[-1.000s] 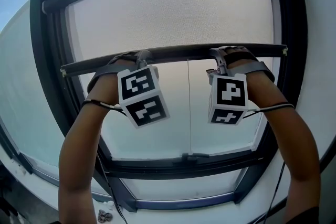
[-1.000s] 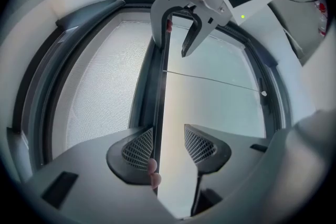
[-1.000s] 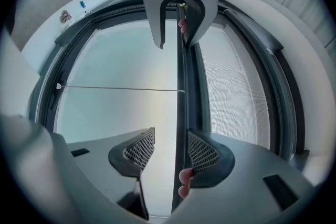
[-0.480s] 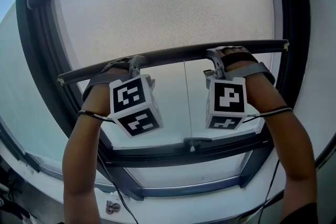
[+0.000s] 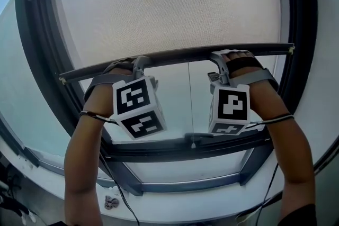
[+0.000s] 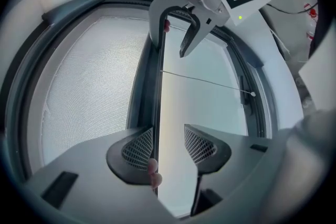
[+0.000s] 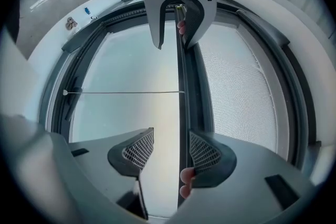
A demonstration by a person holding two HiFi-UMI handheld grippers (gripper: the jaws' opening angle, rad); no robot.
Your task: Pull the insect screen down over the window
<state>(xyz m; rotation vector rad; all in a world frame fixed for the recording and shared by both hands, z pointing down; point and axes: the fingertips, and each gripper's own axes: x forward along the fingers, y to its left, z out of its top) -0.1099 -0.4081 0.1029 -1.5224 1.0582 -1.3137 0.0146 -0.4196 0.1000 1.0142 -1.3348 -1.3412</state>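
The insect screen's pale mesh [image 5: 169,8] covers the upper part of the window. Its dark bottom bar [image 5: 180,54] runs across at hand height. My left gripper [image 5: 139,62] and right gripper [image 5: 219,56] both straddle that bar, left and right of its middle. In the left gripper view the bar [image 6: 158,97] lies against one pad [image 6: 139,147] of the left gripper [image 6: 169,147], and the other pad stands apart. In the right gripper view the right gripper [image 7: 170,150] has just been opening, with the bar [image 7: 182,86] between its jaws beside one pad [image 7: 203,152].
A thin pull cord [image 5: 189,103] hangs from the bar's middle, ending in a bead near the lower window frame [image 5: 159,152]. Bare glass [image 5: 175,114] shows below the bar. A white sill [image 5: 212,204] with a small object [image 5: 110,201] lies beneath. Cables trail from both arms.
The bar has come down with both grippers on it. More mesh shows above it and less bare glass below. Little has shifted in the last half second.
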